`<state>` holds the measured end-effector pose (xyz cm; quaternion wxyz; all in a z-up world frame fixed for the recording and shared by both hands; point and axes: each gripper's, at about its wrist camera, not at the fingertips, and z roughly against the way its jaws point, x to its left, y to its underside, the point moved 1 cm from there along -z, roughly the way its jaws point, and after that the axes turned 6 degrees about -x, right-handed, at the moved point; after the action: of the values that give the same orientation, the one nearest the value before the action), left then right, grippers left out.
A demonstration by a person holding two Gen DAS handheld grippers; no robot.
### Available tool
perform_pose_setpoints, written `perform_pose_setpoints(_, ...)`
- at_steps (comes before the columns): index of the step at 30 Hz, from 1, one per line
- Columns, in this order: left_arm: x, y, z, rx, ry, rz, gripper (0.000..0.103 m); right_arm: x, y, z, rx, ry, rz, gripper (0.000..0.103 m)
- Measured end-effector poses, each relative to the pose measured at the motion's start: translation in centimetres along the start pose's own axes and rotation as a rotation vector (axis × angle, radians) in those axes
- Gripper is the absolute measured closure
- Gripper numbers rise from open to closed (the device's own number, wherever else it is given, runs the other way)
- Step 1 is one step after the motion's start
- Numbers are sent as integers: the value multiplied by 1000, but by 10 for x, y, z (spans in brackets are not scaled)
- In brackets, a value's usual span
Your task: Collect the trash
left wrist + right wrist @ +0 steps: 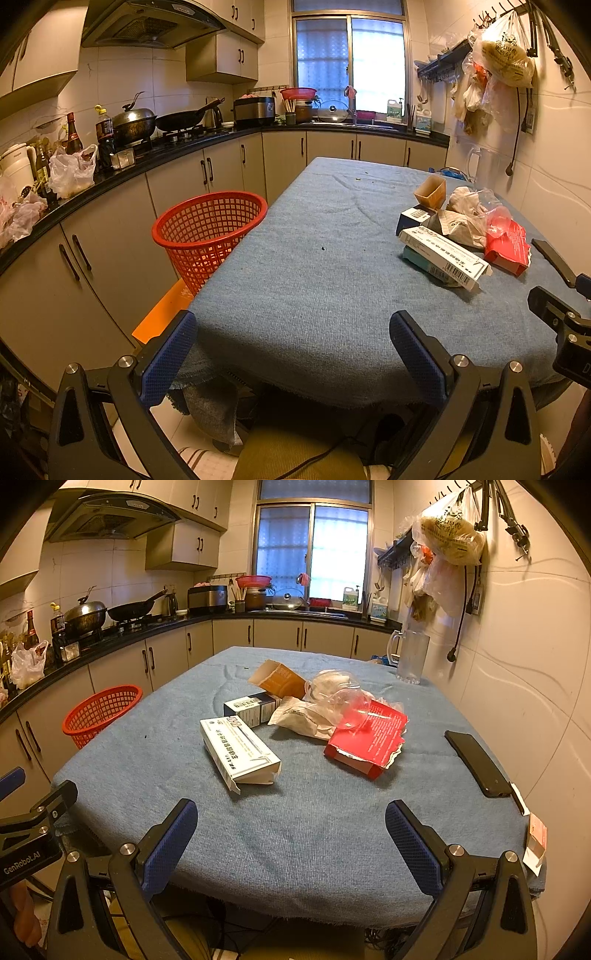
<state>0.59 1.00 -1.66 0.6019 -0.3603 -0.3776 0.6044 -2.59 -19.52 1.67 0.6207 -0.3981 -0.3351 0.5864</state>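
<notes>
1. The table [295,834], draped in a blue cloth, fills the middle and lower part of both views, and all the loose trash sits on it.
2. The red basket [207,236], a mesh bin, stands off the table's left edge, left of centre in the left wrist view and at mid-left in the right wrist view [101,712]. Through its open mesh no contents show.
3. The trash heap lies centre-frame in the right wrist view and at right in the left wrist view, well apart from the basket.
4. The white carton [238,751] lies flat nearest the camera, its long axis running from upper left to lower right of the frame, with the torn open end at the lower right.
5. The red box [367,738] lies flat just right of it, its ripped edge toward lower right.
6. The brown carton [277,679] is tilted at the back of the heap, its open mouth toward upper left.
7. The clear plastic cup [349,705] lies on its side, resting against the red box and crumpled paper [306,716].
8. A black phone [476,762] lies alone near the right edge.
9. The left gripper [293,354] has its jaws wide apart at the table's near edge, holding nothing.
10. The right gripper [291,843] likewise stands spread and empty over the near cloth.
</notes>
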Motion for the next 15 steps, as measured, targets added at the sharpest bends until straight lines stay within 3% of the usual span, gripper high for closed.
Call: perform_pose_setpoints(15, -8, 7, 2, 20, -11, 1, 0, -2, 1, -2, 4, 0, -2, 0)
